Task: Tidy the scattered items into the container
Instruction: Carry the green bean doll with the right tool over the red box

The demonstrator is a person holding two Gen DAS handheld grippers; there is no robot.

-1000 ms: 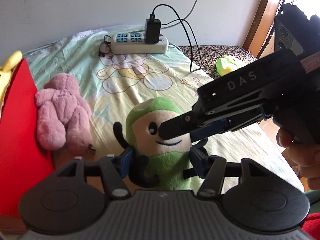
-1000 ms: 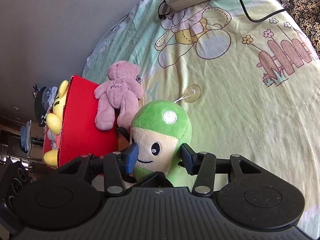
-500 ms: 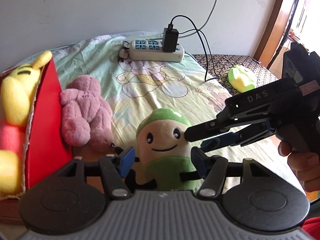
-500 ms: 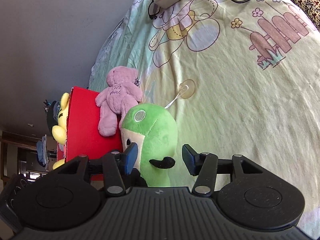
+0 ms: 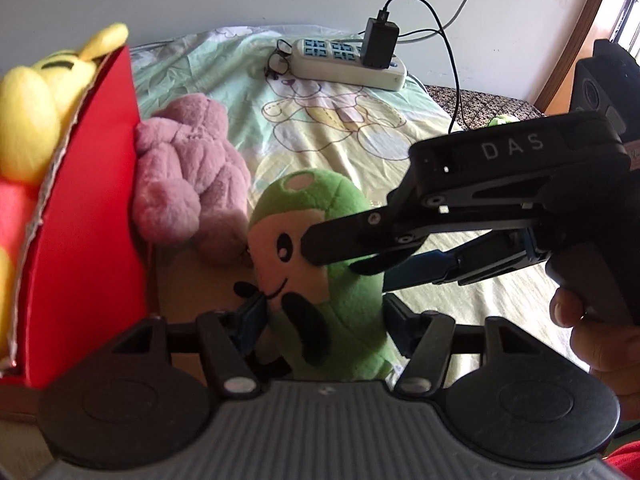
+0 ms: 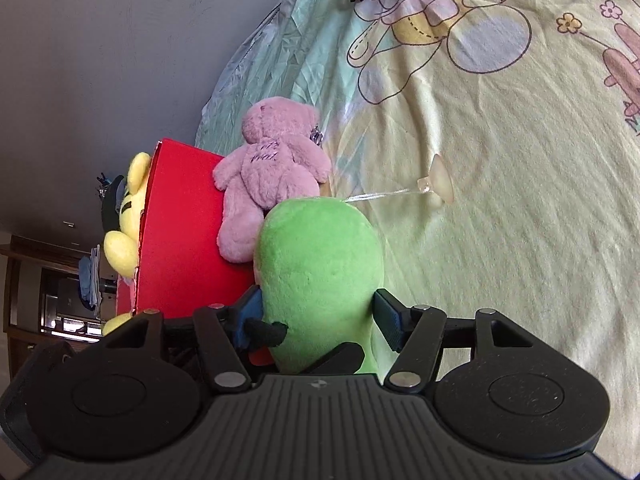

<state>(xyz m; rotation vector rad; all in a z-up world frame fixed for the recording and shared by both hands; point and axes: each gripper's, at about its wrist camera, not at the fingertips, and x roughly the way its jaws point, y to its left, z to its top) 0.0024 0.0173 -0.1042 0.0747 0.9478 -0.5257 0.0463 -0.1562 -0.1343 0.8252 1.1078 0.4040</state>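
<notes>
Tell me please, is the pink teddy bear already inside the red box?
Not yet. The pink teddy bear lies on the bedsheet, leaning against the outside wall of the red box.
</notes>
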